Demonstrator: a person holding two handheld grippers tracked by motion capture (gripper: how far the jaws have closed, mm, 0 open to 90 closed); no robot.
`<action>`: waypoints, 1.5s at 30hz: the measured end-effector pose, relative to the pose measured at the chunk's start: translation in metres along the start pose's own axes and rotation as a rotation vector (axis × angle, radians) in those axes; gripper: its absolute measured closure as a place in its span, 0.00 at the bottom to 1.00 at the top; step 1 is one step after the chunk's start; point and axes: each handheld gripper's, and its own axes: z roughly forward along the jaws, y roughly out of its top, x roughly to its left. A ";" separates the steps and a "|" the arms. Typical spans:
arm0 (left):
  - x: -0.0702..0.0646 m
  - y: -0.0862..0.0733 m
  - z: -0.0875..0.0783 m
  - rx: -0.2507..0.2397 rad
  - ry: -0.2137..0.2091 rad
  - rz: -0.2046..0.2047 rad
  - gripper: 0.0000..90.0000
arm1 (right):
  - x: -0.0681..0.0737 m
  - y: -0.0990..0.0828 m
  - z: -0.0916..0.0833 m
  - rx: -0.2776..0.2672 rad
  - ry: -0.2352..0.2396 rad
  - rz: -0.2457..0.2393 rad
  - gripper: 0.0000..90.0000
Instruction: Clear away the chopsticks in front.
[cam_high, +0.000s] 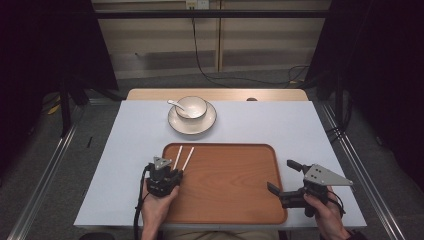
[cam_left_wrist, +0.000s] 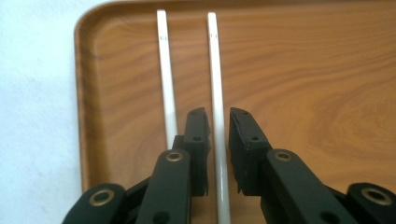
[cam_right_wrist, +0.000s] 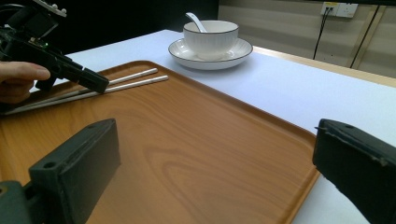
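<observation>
Two white chopsticks lie side by side on the left part of a wooden tray (cam_high: 235, 190). In the left gripper view the right chopstick (cam_left_wrist: 214, 70) runs between the jaws of my left gripper (cam_left_wrist: 218, 112), which stand a little apart with a thin gap beside the stick. The left chopstick (cam_left_wrist: 165, 70) lies just outside the left jaw. From above, the left gripper (cam_high: 176, 172) sits low over the near ends of the chopsticks (cam_high: 183, 157). My right gripper (cam_high: 281, 176) hangs wide open over the tray's right edge, with nothing between its fingers.
A white bowl (cam_high: 193, 106) with a white spoon (cam_high: 175, 104) in it stands on a white saucer (cam_high: 192, 126) beyond the tray. The table top (cam_high: 280, 122) is pale blue-grey. Cables trail on the floor behind the table.
</observation>
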 end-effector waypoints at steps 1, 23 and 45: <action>0.001 0.002 0.000 -0.004 -0.003 0.007 0.83 | 0.000 0.000 0.000 0.001 0.002 0.001 0.00; 0.013 0.033 0.034 0.074 -0.038 0.063 1.00 | 0.000 0.000 0.000 0.002 0.007 0.000 0.00; 0.023 0.033 0.030 0.082 -0.007 0.053 1.00 | 0.000 0.000 0.000 0.002 0.004 0.001 0.00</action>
